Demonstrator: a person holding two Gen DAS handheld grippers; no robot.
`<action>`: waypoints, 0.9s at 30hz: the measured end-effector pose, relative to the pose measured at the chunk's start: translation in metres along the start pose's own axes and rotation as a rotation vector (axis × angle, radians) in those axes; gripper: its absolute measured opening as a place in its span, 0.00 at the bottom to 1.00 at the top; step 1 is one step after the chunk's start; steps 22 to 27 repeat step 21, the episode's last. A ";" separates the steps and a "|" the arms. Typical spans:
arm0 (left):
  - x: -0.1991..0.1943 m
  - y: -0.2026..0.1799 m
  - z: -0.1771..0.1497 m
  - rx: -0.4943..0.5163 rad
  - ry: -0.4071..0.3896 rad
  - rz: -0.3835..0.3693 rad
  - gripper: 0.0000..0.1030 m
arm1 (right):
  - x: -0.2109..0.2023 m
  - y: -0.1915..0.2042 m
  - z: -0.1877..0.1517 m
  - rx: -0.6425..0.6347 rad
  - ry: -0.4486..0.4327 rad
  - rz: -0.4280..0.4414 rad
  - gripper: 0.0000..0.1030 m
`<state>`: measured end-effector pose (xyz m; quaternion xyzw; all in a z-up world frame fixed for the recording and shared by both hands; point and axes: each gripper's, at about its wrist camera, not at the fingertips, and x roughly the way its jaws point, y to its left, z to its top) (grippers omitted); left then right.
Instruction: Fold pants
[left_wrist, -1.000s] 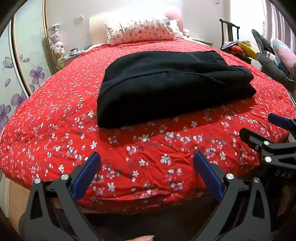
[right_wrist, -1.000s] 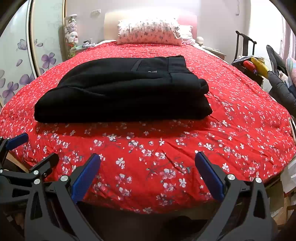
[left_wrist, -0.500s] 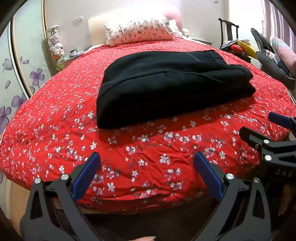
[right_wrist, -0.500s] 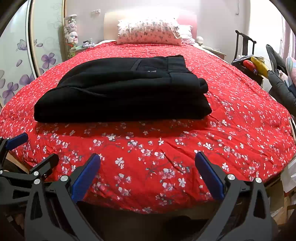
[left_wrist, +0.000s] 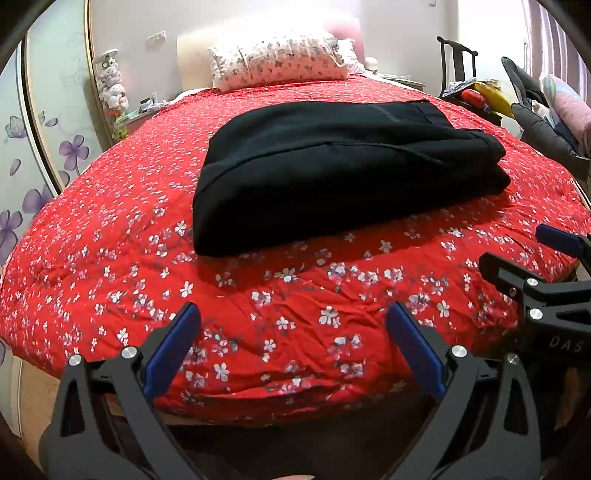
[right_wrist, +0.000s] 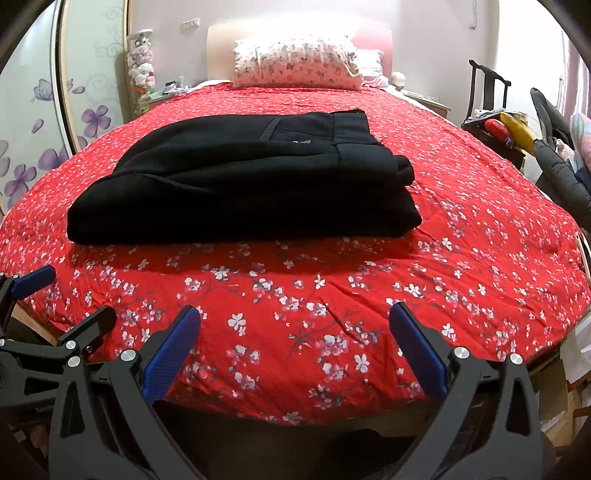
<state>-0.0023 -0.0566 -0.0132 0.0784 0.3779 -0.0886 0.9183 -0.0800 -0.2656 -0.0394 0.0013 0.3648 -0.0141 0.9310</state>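
The black pants (left_wrist: 343, 166) lie folded in a compact stack at frame centre on the red bed (left_wrist: 110, 258) — folding looks done. Left gripper (left_wrist: 291, 343) and right gripper (right_wrist: 293, 343) hover at the bottom edge, fingers spread, empty.

A bed with a red flowered quilt (left_wrist: 122, 236) carries folded black pants (left_wrist: 343, 166), lying ahead of both sets of spread jaws, well apart from them. A floral pillow (right_wrist: 299, 62) rests far beyond.
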 end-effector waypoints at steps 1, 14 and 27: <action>0.000 0.001 0.000 -0.003 0.001 -0.001 0.98 | 0.001 -0.002 0.000 0.000 0.000 0.000 0.99; -0.006 0.005 -0.001 -0.013 -0.031 0.011 0.98 | 0.001 -0.005 0.000 0.002 -0.001 0.002 0.99; -0.004 0.007 0.002 -0.023 -0.015 0.001 0.98 | 0.002 -0.007 0.000 0.001 0.000 0.002 0.99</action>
